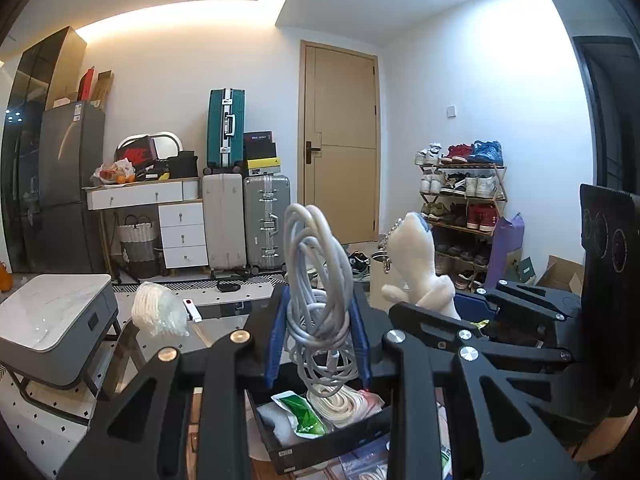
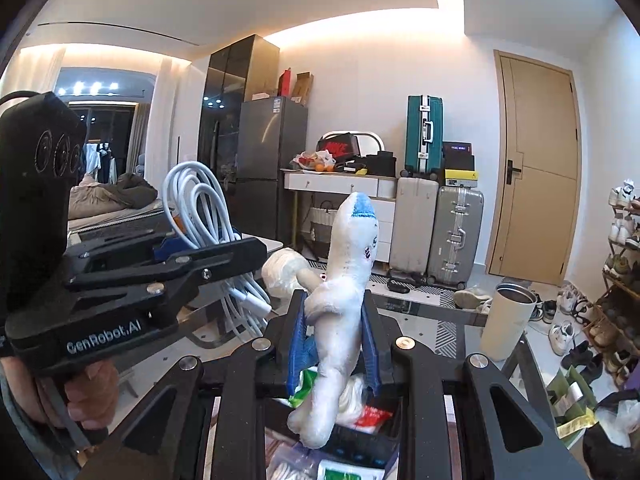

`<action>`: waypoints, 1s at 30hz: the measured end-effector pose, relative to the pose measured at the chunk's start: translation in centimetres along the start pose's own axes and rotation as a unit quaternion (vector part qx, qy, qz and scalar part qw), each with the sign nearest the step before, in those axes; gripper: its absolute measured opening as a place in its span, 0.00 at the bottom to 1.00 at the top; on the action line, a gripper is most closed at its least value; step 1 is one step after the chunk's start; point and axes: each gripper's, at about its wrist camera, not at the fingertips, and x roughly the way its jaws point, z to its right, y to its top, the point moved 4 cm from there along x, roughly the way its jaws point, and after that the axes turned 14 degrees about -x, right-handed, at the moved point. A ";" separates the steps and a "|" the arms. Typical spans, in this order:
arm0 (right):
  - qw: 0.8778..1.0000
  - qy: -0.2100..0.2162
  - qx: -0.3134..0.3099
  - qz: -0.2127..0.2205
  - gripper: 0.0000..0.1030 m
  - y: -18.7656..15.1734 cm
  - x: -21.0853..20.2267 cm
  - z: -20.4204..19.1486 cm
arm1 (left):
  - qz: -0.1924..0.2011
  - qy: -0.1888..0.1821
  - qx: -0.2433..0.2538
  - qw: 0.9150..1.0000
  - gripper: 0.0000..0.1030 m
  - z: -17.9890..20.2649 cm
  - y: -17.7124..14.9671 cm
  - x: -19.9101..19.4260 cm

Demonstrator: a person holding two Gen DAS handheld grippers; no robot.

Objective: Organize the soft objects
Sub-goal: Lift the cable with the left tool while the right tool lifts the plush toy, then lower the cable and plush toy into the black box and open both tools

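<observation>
My left gripper (image 1: 318,312) is shut on a coiled white cable (image 1: 316,280) and holds it up in the air above a black box (image 1: 320,446). The box holds a cream rope coil (image 1: 344,402) and a green packet (image 1: 304,412). My right gripper (image 2: 334,320) is shut on a white plush shark (image 2: 344,280) with a blue nose, also held high. The shark (image 1: 418,264) and right gripper show at the right of the left wrist view. The cable (image 2: 200,208) and left gripper show at the left of the right wrist view.
A glass table (image 1: 224,312) bears a plastic-wrapped white bundle (image 1: 158,312) and a cream tumbler (image 2: 506,320). A grey side table (image 1: 56,320) stands at left. Suitcases (image 1: 244,216), a white desk, a fridge, a door and a shoe rack (image 1: 464,208) line the walls.
</observation>
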 end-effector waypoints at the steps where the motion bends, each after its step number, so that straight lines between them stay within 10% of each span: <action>1: 1.000 -0.003 0.004 0.001 0.24 0.1 0.5 0.2 | 0.002 0.007 0.000 1.000 0.27 -0.1 0.0 0.4; 30: 0.998 0.001 0.049 -0.030 0.24 -0.2 6.1 2.5 | -0.041 0.027 -0.052 0.997 0.27 -3.0 0.0 5.1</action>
